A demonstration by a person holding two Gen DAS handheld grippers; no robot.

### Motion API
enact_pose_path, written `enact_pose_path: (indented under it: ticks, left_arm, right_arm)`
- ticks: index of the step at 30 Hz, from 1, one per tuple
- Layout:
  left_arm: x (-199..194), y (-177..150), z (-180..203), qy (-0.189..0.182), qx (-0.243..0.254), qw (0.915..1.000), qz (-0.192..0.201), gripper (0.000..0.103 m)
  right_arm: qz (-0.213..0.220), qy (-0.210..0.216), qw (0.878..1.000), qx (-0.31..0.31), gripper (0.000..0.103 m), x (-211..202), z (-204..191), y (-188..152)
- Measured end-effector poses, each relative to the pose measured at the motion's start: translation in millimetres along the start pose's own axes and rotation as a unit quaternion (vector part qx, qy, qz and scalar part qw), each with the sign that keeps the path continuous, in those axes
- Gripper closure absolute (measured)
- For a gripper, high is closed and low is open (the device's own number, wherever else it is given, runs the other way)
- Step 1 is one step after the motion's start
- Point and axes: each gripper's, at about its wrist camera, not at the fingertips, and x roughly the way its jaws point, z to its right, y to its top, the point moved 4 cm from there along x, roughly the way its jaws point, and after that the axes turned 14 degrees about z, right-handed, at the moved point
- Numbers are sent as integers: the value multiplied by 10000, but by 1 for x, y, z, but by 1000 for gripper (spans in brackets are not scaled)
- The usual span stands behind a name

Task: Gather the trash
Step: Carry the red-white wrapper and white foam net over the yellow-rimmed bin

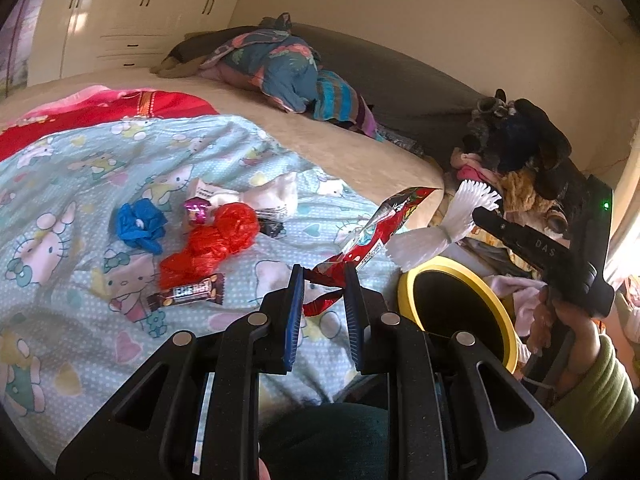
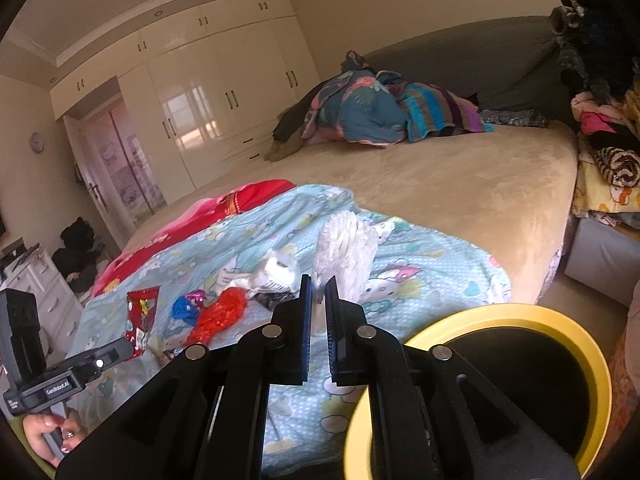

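Observation:
My left gripper (image 1: 323, 280) is shut on a red snack wrapper (image 1: 376, 228), held above the blue Hello Kitty sheet (image 1: 80, 184); the wrapper also shows in the right wrist view (image 2: 140, 316). My right gripper (image 2: 318, 284) is shut on a white pleated paper piece (image 2: 346, 248), which also shows in the left wrist view (image 1: 440, 228) just above the yellow-rimmed bin (image 1: 404, 284). The bin rim (image 2: 520, 312) lies to the lower right of my right gripper. On the sheet lie a red plastic bag (image 1: 216, 240), a blue crumpled piece (image 1: 140, 224), a brown chocolate bar wrapper (image 1: 188, 294) and white packaging (image 1: 256, 196).
A beige bed (image 2: 440, 184) carries a heap of colourful clothes (image 2: 380, 108) at the back. A pile of dark clothes and toys (image 1: 520, 152) stands right of the bin. Cream wardrobes (image 2: 200, 92) line the far wall. A small purple foil piece (image 1: 198, 210) lies by the red bag.

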Motion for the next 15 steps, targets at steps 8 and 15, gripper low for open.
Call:
enact_pose_path:
  ticks: [8,15]
  left_arm:
    - [3,-1,17,-158,118,9998,-31,88]
    - [7,-4,36,-313,207,9993,-95,88]
  right_arm:
    - [116,-245,9996,106,96,-15,24,8]
    - [190,-459,9986,173,96,-25,46,14]
